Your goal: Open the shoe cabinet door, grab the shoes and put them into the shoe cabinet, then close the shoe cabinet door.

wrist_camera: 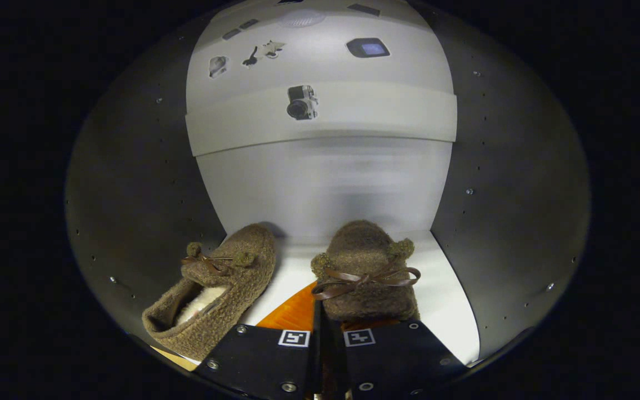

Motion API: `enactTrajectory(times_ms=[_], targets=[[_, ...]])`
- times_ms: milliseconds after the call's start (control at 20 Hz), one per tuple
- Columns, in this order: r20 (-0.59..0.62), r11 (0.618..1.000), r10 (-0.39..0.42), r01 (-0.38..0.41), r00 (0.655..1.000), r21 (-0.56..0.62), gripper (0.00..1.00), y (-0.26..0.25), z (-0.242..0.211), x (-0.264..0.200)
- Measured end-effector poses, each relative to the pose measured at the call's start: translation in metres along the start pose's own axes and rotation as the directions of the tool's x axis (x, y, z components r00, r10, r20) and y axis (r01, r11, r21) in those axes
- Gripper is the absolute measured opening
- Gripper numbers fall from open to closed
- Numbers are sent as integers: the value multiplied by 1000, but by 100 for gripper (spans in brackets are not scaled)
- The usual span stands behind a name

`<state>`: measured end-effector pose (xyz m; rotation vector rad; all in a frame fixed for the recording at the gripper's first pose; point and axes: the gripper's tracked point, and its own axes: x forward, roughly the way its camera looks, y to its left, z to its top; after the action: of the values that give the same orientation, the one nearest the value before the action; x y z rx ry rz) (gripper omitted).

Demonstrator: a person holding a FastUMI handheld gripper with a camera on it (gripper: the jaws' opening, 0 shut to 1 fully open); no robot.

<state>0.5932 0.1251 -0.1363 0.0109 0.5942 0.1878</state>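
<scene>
shoes go in at this step: gripper fingers nearly closed, pinching the right shoe at twelve o'clock, inside the shoe cabinet beside the left shoe at ten o'clock; next move, i judge, calls for opening, withdrawing, closing the door.

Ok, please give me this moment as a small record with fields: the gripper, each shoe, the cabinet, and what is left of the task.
gripper: gripper with its fingers nearly together, pinching the heel edge of the right slipper
right slipper: right slipper, brown and fuzzy, bow on top, inside the cabinet, toe toward the back wall
left slipper: left slipper, already on the shelf beside it, untouched
cabinet: cabinet open, white back wall, grey side walls
left to do: release the slipper, then close the door
</scene>
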Motion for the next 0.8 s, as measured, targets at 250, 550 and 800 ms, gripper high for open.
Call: enactTrajectory(times_ms=[250, 550, 800], targets=[[4, 1000, -5, 5, 1000, 6, 16, 3, -2, -3], [28, 1000, -15, 15, 999, 16, 26, 2, -1, -33], [60, 1000, -23, 22, 998, 20, 26, 5, 0, -70]])
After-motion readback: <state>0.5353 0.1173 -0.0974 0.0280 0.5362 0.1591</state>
